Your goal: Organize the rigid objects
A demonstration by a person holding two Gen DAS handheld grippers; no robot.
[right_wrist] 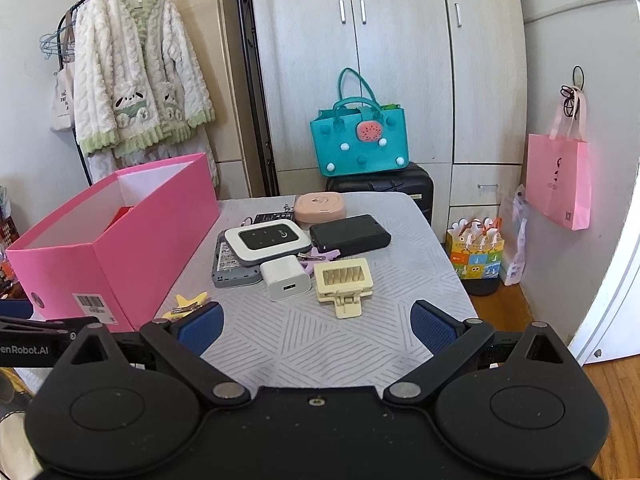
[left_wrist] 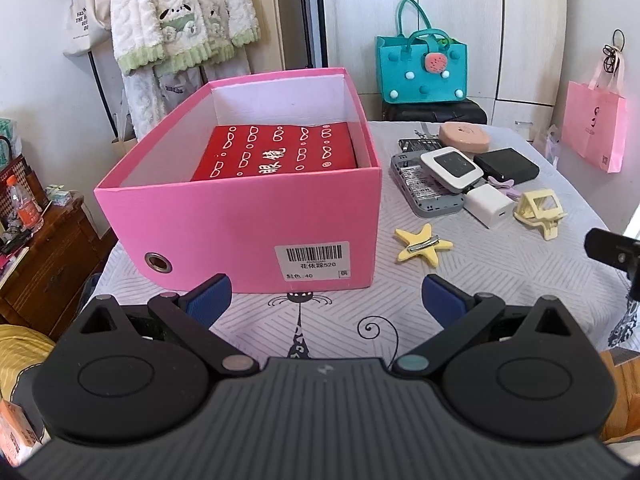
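Note:
A pink open box (left_wrist: 240, 216) (right_wrist: 120, 248) stands on the table's left half with a red case (left_wrist: 276, 152) lying inside. Right of it lie a white pocket router (left_wrist: 451, 165) (right_wrist: 267, 239), a grey device (left_wrist: 424, 192), a white charger cube (left_wrist: 489, 205) (right_wrist: 285, 278), a black power bank (left_wrist: 506, 165) (right_wrist: 350, 234), a cream hair claw (left_wrist: 540, 208) (right_wrist: 345, 282), a yellow star clip (left_wrist: 422, 244) (right_wrist: 188, 304) and a peach round case (left_wrist: 464, 139) (right_wrist: 320, 207). My left gripper (left_wrist: 326, 300) hangs open before the box. My right gripper (right_wrist: 316, 326) is open, short of the hair claw.
The table wears a grey striped cloth (right_wrist: 340, 340) with a cat drawing (left_wrist: 298, 320). Behind stand a teal felt bag (right_wrist: 360, 140) on a black suitcase (right_wrist: 384, 188), wardrobes, hanging clothes (right_wrist: 136, 72) and a pink paper bag (right_wrist: 560, 180). A wooden cabinet (left_wrist: 48, 256) sits left.

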